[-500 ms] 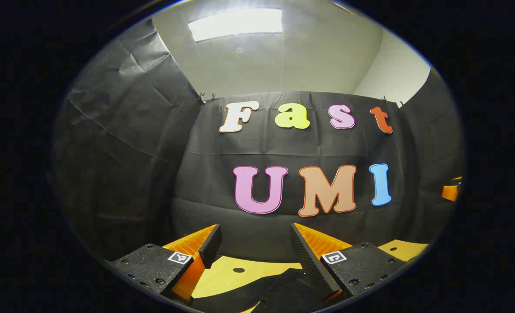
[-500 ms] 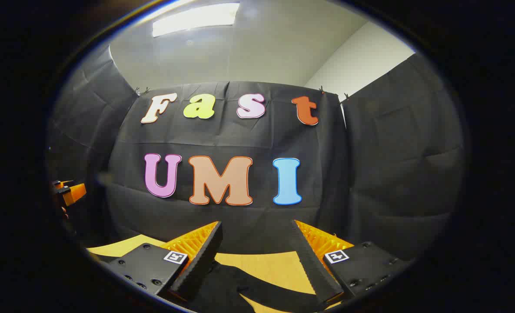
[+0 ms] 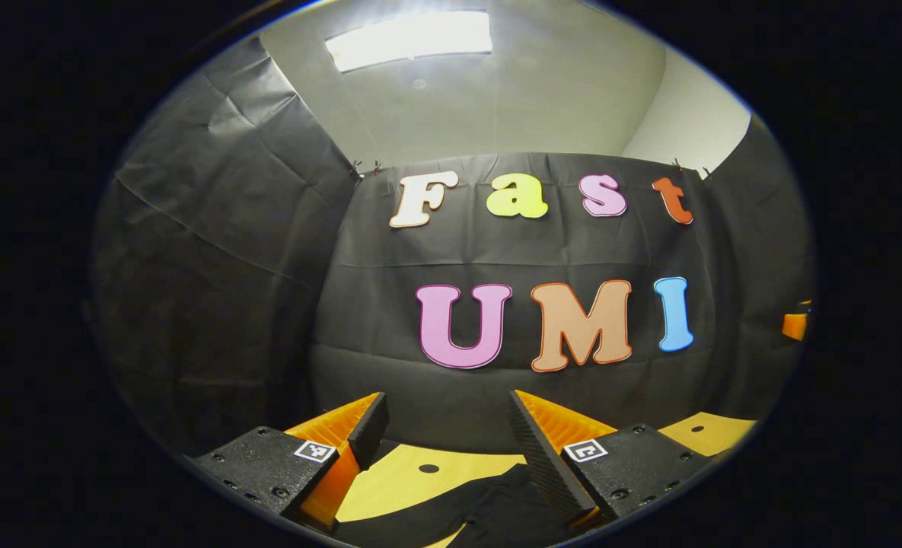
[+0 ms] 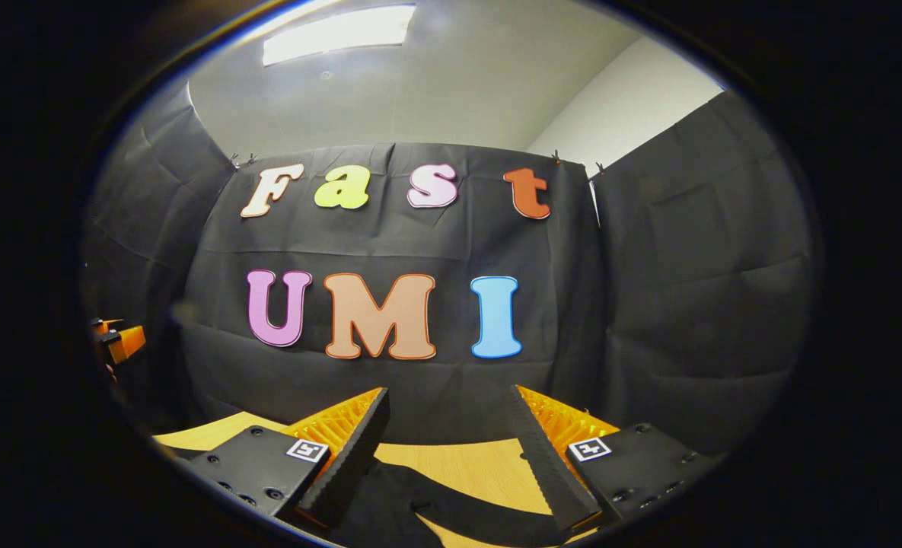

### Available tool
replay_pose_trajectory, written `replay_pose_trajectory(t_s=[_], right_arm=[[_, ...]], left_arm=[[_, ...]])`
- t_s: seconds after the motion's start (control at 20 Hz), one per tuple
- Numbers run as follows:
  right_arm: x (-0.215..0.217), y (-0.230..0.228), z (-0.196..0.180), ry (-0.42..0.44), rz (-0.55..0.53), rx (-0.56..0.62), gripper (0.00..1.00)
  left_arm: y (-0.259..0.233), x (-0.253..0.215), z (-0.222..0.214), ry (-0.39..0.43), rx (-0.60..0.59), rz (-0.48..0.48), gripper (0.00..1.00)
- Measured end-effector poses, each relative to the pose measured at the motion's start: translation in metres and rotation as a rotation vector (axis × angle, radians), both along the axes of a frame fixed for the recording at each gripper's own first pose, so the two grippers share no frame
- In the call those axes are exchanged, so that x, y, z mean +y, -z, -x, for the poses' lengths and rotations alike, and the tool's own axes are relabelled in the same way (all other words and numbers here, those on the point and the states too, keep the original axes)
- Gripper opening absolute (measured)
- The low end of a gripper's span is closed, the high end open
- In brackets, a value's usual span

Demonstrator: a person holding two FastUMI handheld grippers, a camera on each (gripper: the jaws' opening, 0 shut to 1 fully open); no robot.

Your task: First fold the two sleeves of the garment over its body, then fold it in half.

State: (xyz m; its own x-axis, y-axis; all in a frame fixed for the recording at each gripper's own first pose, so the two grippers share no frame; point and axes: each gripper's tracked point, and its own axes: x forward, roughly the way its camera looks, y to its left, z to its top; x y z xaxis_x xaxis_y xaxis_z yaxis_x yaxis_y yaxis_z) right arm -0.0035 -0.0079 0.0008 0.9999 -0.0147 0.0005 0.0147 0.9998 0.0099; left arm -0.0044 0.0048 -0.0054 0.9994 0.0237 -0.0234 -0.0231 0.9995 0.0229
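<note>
Black cloth walls [image 3: 222, 251] close in the booth on all sides, with a ceiling light panel [image 3: 409, 38] glowing overhead and a wooden table [image 4: 466, 466] down at the bottom. From the left gripper view, the left gripper [image 3: 448, 430] has its jaws spread wide with nothing between them, hovering over the tabletop, which has a small dark hole in it. The black garment [image 3: 489, 506] lies flat on the wood just below and partly under the right-hand finger. Way off at the right edge you can catch an orange bit of the other gripper.

Right gripper view is pretty much the same deal: the right gripper [image 4: 448, 426] is wide open, not holding anything, and the garment [image 4: 420, 506] sprawls across the table beneath its fingers [image 4: 348, 460], a long dark strip of it running off toward the right. Can't tell if the fingertips actually touch the fabric.
</note>
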Motion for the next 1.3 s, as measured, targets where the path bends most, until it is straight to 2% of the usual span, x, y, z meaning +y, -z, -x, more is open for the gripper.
replay_pose_trajectory(t_s=[0.1,0.35,0.55,0.7,0.9,1.05,1.15,1.3], right_arm=[[-0.001,0.0,-0.001,0.002,-0.005,0.0,1.0],[0.003,-0.003,-0.001,-0.008,-0.006,-0.013,0.98],[-0.001,0.01,0.006,0.0,0.025,0.019,0.98],[-0.003,0.01,0.005,-0.003,0.007,0.032,0.98],[-0.008,0.009,0.004,0.002,0.004,0.025,0.98],[-0.012,0.019,0.004,0.0,0.004,0.049,0.96],[-0.014,0.025,0.002,0.003,0.003,0.068,0.98],[-0.013,0.029,-0.003,0.0,0.007,0.085,0.98]], left_arm=[[0.003,0.0,0.002,0.0,0.005,-0.006,0.92],[0.015,-0.002,-0.006,0.01,0.039,0.006,0.93],[-0.001,-0.015,-0.013,0.026,-0.009,0.009,0.92],[0.001,-0.027,-0.016,0.059,-0.012,-0.009,0.92],[-0.004,-0.032,-0.016,0.062,-0.014,-0.029,0.92],[-0.002,-0.033,-0.011,0.053,-0.007,-0.027,0.92],[0.0,-0.029,-0.008,0.042,0.001,-0.032,0.92],[0.001,-0.01,-0.001,-0.01,0.004,-0.051,0.91]])
